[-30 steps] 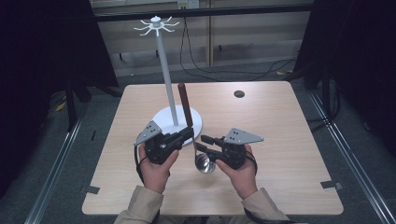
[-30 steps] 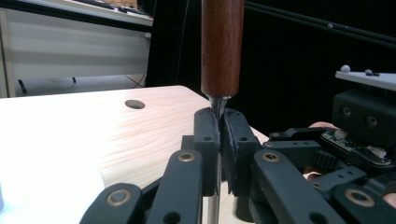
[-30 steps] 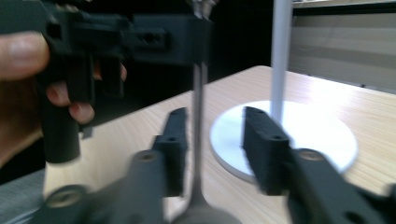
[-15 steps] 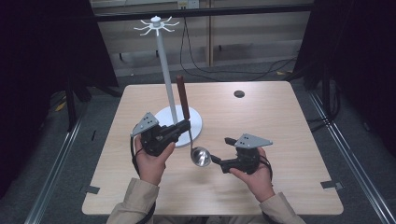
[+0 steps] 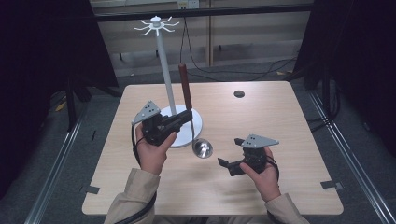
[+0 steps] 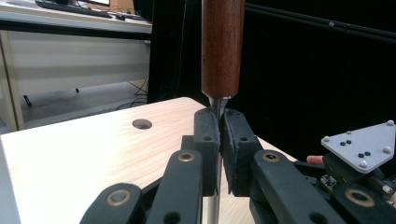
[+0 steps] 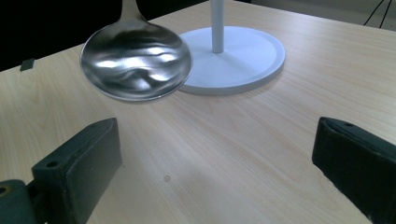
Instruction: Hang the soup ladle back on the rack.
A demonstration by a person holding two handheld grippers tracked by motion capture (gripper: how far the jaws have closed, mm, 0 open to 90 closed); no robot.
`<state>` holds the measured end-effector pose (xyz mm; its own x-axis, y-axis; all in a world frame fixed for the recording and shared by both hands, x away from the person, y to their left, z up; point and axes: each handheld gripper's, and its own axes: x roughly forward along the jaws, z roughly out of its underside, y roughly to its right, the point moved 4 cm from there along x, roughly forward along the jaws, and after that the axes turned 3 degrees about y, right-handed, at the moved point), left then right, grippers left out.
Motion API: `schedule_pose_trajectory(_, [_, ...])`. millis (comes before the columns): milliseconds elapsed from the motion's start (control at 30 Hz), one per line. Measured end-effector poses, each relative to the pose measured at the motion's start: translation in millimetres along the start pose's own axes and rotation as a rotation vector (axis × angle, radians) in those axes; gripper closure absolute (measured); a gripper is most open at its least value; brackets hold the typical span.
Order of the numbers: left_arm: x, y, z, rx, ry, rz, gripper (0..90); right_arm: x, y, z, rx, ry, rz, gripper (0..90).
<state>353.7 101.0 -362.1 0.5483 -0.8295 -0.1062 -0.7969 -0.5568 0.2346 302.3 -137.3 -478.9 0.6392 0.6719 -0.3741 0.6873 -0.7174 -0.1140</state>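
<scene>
A ladle with a brown wooden handle (image 5: 185, 88) and a shiny metal bowl (image 5: 202, 148) stands upright, its bowl low over the table. My left gripper (image 5: 187, 116) is shut on its thin metal shaft just under the handle (image 6: 222, 46), the pads (image 6: 208, 133) pinching the shaft. My right gripper (image 5: 225, 165) is to the right of the bowl and nearer the table's front edge; its jaws have just been opening and stand wide apart with nothing between them. In the right gripper view the bowl (image 7: 135, 63) hangs ahead of my right gripper (image 7: 219, 154), apart from it.
A white stand with a tall pole (image 5: 166, 70), hooks at its top (image 5: 156, 24) and a round base (image 5: 195, 125) sits behind the ladle. A small dark disc (image 5: 239, 94) lies at the table's far side. Bare tabletop (image 5: 289, 130) spreads to the right.
My right gripper has let go of the ladle's bowl, opened and drawn back to the right. My left gripper has lifted the ladle a little and shifted left.
</scene>
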Motion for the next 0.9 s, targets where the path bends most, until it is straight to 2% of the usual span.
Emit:
schedule_pose_trajectory(433, [6.5,-12.7,-15.8,0.005,0.006,-0.007,85.2,0.5,1.8,5.4,0.002,-0.018,-0.007,1.8])
schedule_pose_trajectory(900, [17.4,-23.8,-35.6,0.013,0.016,0.012,85.2,-0.6,2.8,5.4,-0.002,-0.010,-0.012,2.3])
